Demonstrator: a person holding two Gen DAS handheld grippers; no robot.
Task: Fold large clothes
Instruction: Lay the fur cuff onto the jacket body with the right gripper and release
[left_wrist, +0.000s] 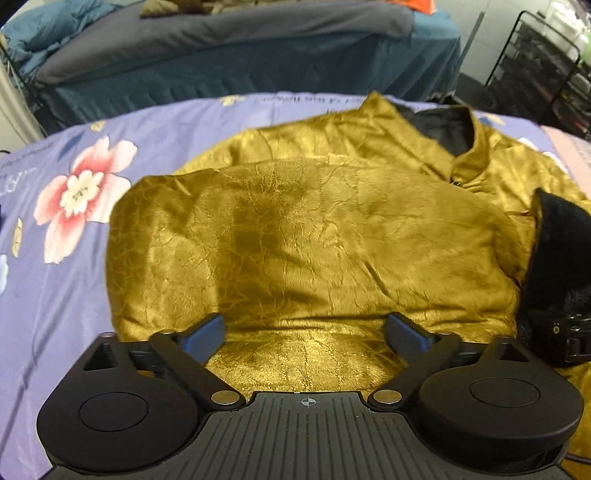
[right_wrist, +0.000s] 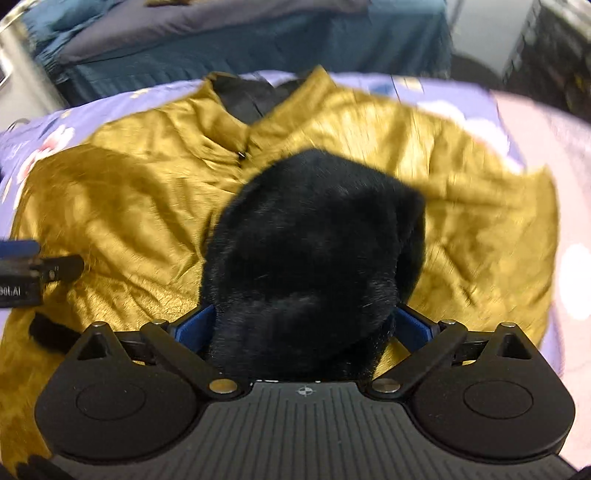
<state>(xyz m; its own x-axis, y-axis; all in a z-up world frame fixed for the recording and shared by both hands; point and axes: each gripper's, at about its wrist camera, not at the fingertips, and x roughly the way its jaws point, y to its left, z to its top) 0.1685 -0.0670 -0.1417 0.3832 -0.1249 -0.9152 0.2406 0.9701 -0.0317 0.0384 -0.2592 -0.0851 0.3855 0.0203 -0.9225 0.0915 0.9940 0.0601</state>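
Gold jacket (left_wrist: 295, 240) on floral bedsheet (left_wrist: 66, 258), black fur lining (right_wrist: 314, 251) upturned

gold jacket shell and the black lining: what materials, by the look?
Gold jacket: seemingly satin-like woven shell, glossy; it catches sheen along a crackled vein pattern.
Black lining: likely plush faux fur or fleece, matte; fine stray fibres show at its edges.

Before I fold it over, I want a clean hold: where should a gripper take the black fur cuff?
Take the black fur cuff at its near end, approaching from the near side, along the sleeve. That end already lies between the open right gripper, and the cuff runs as a thick tongue away from it over the gold jacket.
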